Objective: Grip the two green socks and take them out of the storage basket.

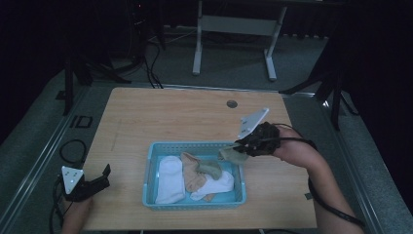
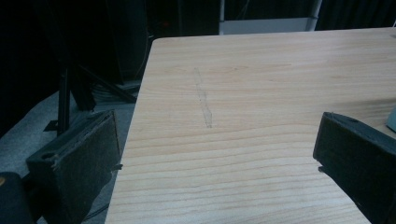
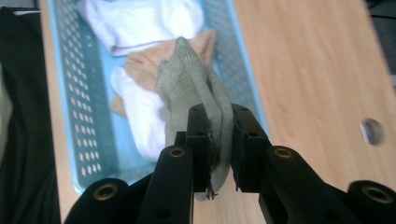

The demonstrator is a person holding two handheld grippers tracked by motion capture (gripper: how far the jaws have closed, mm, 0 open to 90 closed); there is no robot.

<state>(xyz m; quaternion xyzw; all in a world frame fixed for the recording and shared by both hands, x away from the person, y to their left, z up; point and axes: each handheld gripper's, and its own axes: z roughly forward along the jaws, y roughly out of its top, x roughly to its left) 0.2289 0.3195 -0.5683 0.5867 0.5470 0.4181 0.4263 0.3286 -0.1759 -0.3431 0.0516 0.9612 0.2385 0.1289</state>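
The grey-green sock is pinched between the pressed-in jaws of the right tool, held above the far right corner of the blue basket, its lower end hidden behind the jaws in the right gripper view, and dim light blurs the white socks and the tan sock lying in the basket. The left tool rests at the near left edge of the wooden surface with its jaws spread and nothing between them, well apart from the basket, with bare wood ahead of it. The far half of the surface lies open save for a round hole, and beyond it stand a white table frame and cables on the grey floor in a dark room.
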